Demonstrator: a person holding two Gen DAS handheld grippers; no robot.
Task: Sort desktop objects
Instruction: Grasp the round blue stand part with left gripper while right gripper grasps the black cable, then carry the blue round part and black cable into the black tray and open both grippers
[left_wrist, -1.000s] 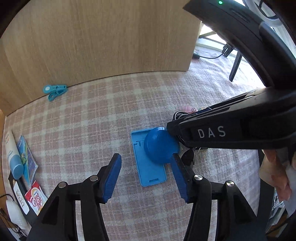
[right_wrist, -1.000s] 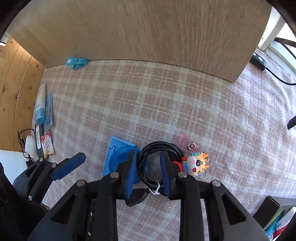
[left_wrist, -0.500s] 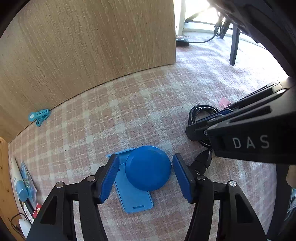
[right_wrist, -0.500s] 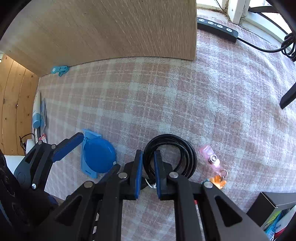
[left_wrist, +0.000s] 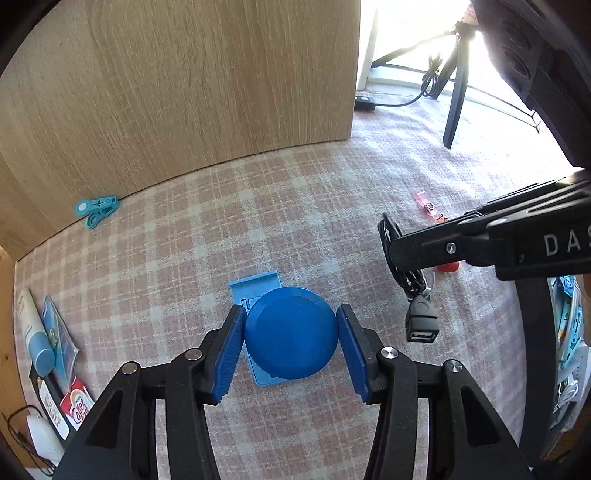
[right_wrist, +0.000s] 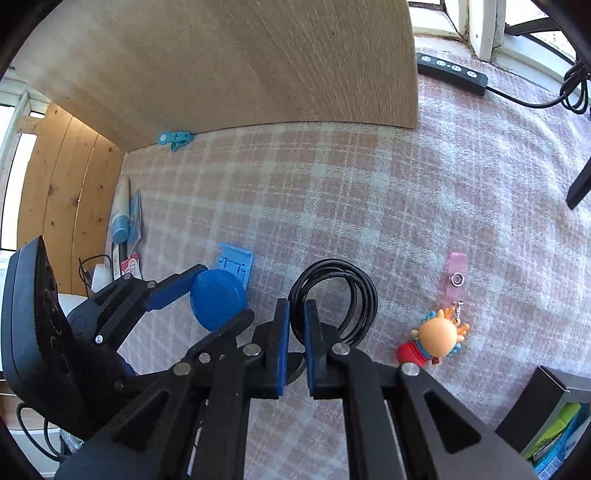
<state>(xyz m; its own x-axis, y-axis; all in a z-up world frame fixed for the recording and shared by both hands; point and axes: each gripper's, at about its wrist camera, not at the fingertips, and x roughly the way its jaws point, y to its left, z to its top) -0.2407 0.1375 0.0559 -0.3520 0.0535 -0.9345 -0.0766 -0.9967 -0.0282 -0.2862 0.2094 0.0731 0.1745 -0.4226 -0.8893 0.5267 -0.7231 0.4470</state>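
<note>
Left gripper (left_wrist: 291, 349) was closed onto the round blue disc (left_wrist: 291, 332), one pad against each side of its rim. The disc overlapped the light-blue flat holder (left_wrist: 258, 291) on the plaid-covered counter (left_wrist: 258, 221); whether it was lifted clear of the holder could not be told. Right gripper (right_wrist: 294, 339) was nearly closed, pinching one side of the coiled black cable (right_wrist: 334, 299); in the left wrist view the cable's USB plug (left_wrist: 422, 325) dangled free below it.

Risks, as judged:
- Grip on the disc was only at two points across a curved edge. A tilt or a quick lift could let it pivot or squirt out from between the pads.
- If disc and holder were joined or catching, the holder could be dragged along and dropped.
- Only part of the coil was pinched; loose loops could unwind, and the hanging plug could snag the cartoon keychain figure (right_wrist: 437, 338) or the pink tag (right_wrist: 457, 269) nearby.
- The two grippers worked close together; collision was possible if either swung inward.
</note>
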